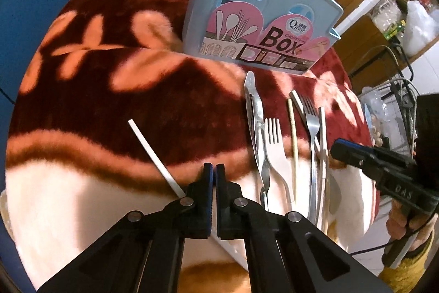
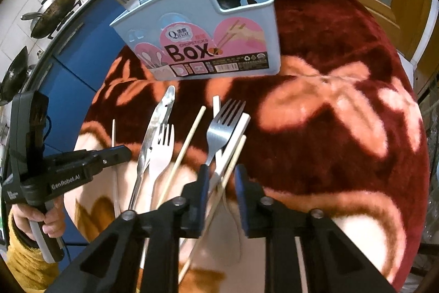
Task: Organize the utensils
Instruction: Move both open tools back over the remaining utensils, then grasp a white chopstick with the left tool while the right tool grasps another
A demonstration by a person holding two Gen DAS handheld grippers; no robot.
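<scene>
While both grippers are hanging over the blanket [image 1: 82, 100]:
Left gripper [image 1: 213, 169]: pressing its pads together, nothing visibly pinched; a white chopstick [image 1: 156, 158] is lying just to its left.
Right gripper [image 2: 219, 175]: partly spread, straddling a steel fork [image 2: 222, 125] and chopsticks [image 2: 233, 147].
Utensils: lying in a row near the blue box [image 2: 203, 37], standing at the far side.

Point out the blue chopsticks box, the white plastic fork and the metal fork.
blue chopsticks box [image 2: 247, 26]: right wrist view, on its bare blue front wall above the label.
white plastic fork [image 1: 275, 153]: left wrist view, on the neck below the tines.
metal fork [image 2: 219, 136]: right wrist view, on the head below the tines.
</scene>
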